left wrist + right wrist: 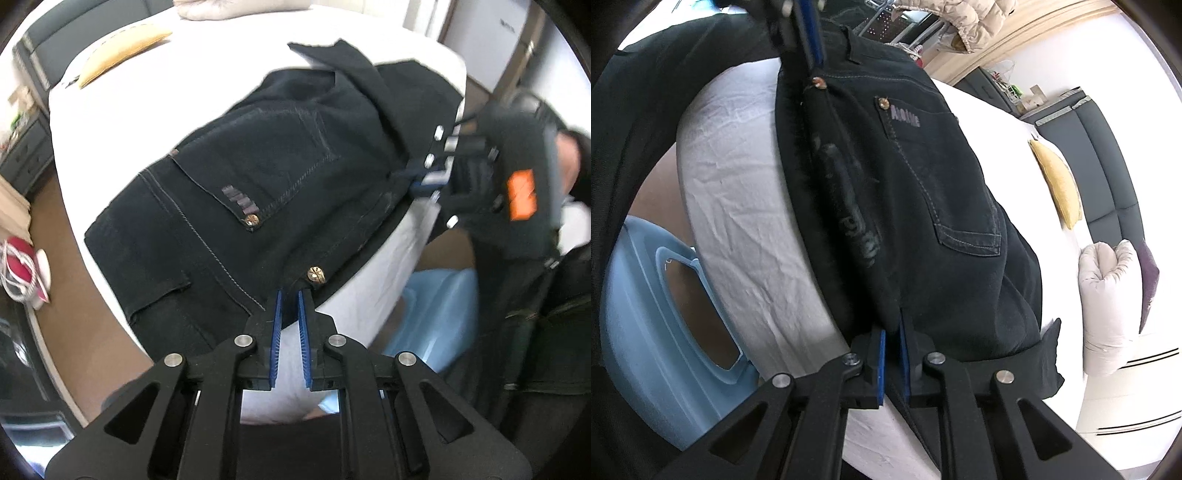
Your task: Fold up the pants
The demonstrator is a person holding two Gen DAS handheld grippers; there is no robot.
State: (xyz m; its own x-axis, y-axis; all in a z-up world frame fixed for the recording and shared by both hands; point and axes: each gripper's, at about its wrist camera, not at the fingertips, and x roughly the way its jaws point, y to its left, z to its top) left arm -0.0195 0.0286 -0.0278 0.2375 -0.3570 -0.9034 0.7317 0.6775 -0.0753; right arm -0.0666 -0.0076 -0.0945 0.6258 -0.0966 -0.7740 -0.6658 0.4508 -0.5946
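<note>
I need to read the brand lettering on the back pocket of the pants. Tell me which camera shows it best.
The right wrist view. There the pale lettering on the pants sits flat and fairly sharp beside a rivet, though I cannot read it for certain. In the left wrist view the same lettering is slanted and blurred into pale bars.

The only lettering stands on the back pocket (945,177) of the dark pants (905,229), at its upper corner toward eleven o'clock: pale purple capitals, too blurred to spell for certain. In the left wrist view the same mark (240,201) is unreadable.
</note>
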